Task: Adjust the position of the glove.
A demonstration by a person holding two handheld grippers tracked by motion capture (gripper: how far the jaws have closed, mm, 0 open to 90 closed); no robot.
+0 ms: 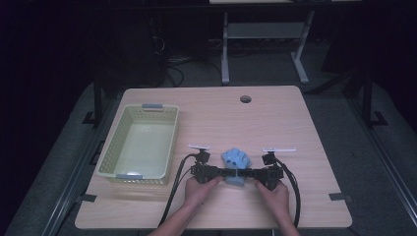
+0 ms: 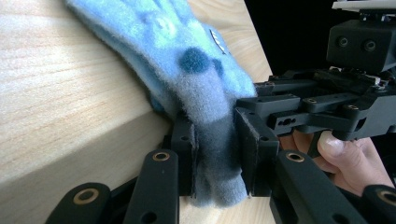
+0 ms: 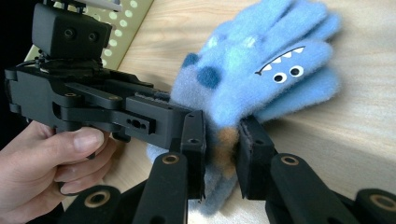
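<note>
We see the glove (image 1: 236,160) lying on the table (image 1: 295,128) near its front edge, between the left gripper (image 1: 222,172) and the right gripper (image 1: 246,173), which meet at its cuff. The basket (image 1: 140,142) stands to its left; the round hole (image 1: 245,99) lies behind, near the table's far edge.

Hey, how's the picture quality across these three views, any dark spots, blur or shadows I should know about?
High view: the table is evenly lit, the room behind nearly black, and the blue glove is small and soft. Left gripper view: the glove's fuzz is blurred close up, and its cuff is shadowed between the left claw. Right gripper view: sharper, the glove's monster face is readable, with a shadow at the right claw.
</note>
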